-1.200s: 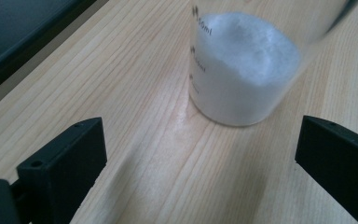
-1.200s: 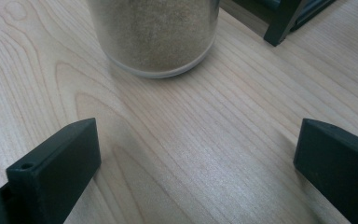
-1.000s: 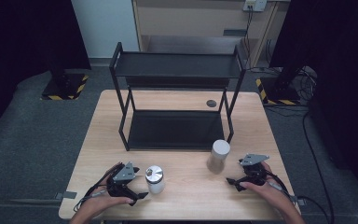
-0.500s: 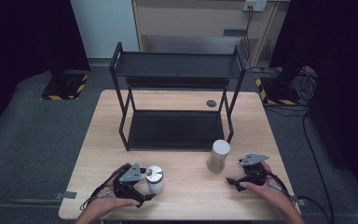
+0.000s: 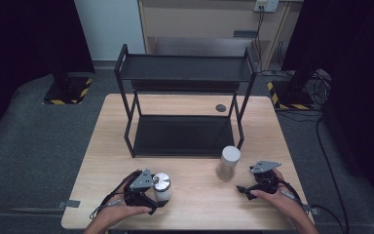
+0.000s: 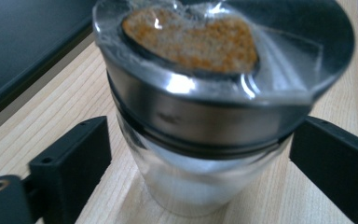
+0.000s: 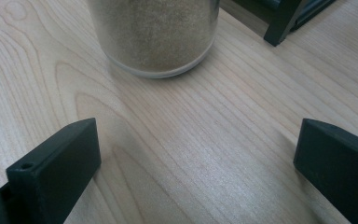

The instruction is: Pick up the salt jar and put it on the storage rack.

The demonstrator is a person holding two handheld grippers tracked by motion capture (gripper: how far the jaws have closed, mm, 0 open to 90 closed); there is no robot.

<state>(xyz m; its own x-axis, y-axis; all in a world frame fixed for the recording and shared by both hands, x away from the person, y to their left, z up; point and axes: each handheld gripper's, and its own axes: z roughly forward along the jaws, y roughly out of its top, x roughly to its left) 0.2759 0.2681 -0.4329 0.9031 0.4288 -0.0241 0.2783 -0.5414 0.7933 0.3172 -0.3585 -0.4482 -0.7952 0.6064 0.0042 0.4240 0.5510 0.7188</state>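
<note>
Left gripper [image 5: 157,197], near the tabletop's front edge, has just been closing its jaws around the jar [image 6: 214,116], not yet pressing. Next it must pinch firmly below the lid. Right gripper [image 5: 246,191] rests wide open.

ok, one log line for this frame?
left gripper: jaws closing around steel-lidded jar, gaps both sides | right gripper: open, short of tan jar | rack: empty

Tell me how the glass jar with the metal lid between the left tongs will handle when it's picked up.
The jar looks like smooth glass narrowing toward its base, so it may slip in the left tongs, which have just been closing around it. The wide metal lid probably makes it top-heavy and apt to tip. It is likely breakable if dropped.
</note>
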